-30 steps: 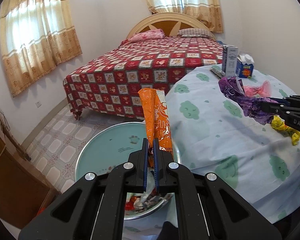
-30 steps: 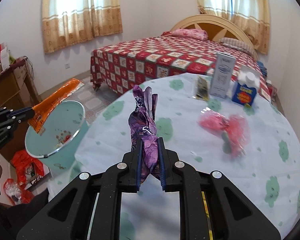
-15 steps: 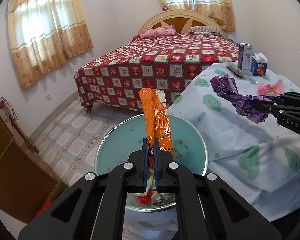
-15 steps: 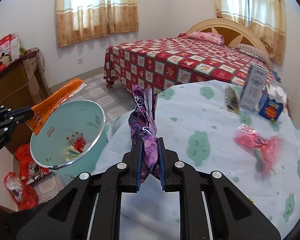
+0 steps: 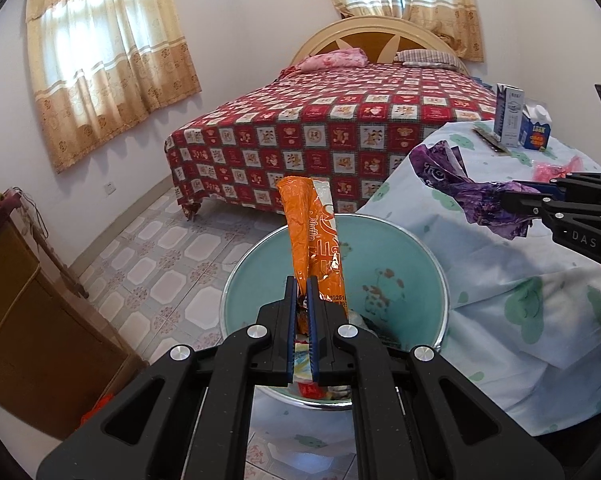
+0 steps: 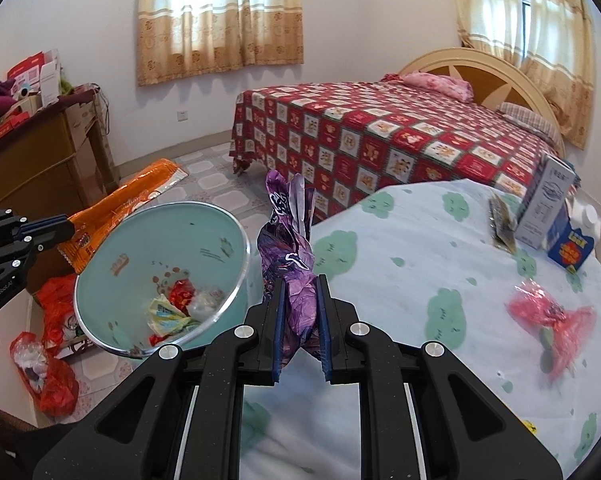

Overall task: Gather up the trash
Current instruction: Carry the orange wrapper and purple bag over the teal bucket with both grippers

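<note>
Left tool (image 5: 301, 300) clenched on the orange wrapper (image 5: 314, 236), upright with its long axis directly over the teal bin (image 5: 428, 280); right tool (image 6: 299, 312) pinching the purple wrapper (image 6: 290, 240) just beside that bin's rim, above the bench (image 6: 420, 264) edge, so farther from the drop.

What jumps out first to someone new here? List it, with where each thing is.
First, the two clamped wrappers: the left gripper holds an orange wrapper upright over the teal bin, and the right gripper holds a crumpled purple wrapper between the bin and the table. Behind them, the bed with its red patterned cover fills the far side of the room.
</note>
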